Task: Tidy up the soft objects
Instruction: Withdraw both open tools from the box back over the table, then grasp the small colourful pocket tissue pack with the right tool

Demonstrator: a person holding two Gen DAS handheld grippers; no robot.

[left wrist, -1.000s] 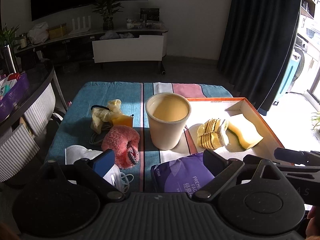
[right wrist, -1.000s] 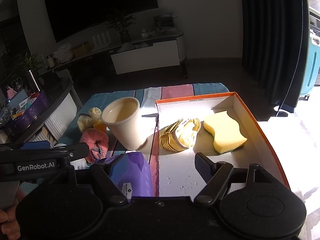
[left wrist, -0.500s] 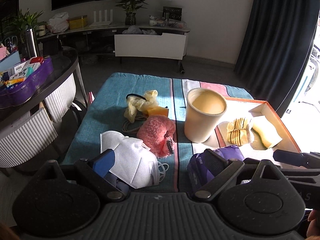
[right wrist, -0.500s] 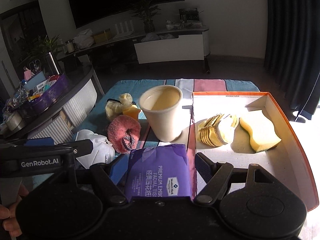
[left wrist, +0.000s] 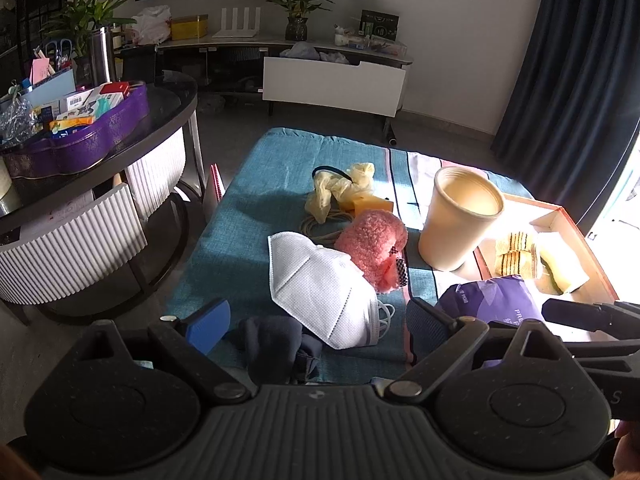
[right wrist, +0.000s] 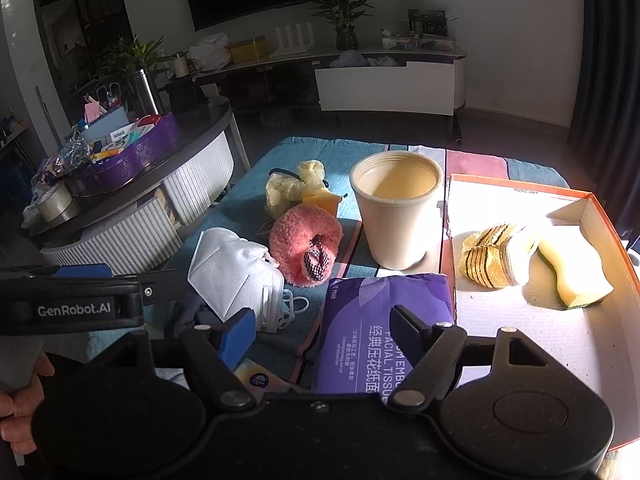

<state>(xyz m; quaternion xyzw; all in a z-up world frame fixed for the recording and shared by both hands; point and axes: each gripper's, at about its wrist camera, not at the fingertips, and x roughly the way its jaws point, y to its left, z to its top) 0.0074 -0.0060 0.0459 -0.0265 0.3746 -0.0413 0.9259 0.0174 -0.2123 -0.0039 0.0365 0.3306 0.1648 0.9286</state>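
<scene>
Both claws swung left; white mask [left wrist: 320, 288] now ahead

Sunlit room — dark curtain [left wrist: 568, 60], white wall [left wrist: 460, 20]

Ahead of your left claw [left wrist: 316, 320] a face mask [left wrist: 320, 280] lies on the worktop [left wrist: 240, 240], with a plush scrunchie [left wrist: 370, 246] just beyond it and a sock [left wrist: 276, 350] nearer you. Off to that claw's right stands a paper cup [left wrist: 460, 220]. In front of your right claw [right wrist: 320, 330] rests a tissue pack [right wrist: 384, 300], and to its right a tray [right wrist: 520, 340] holds a folded cloth [right wrist: 492, 256] beside a sponge [right wrist: 572, 268].
</scene>
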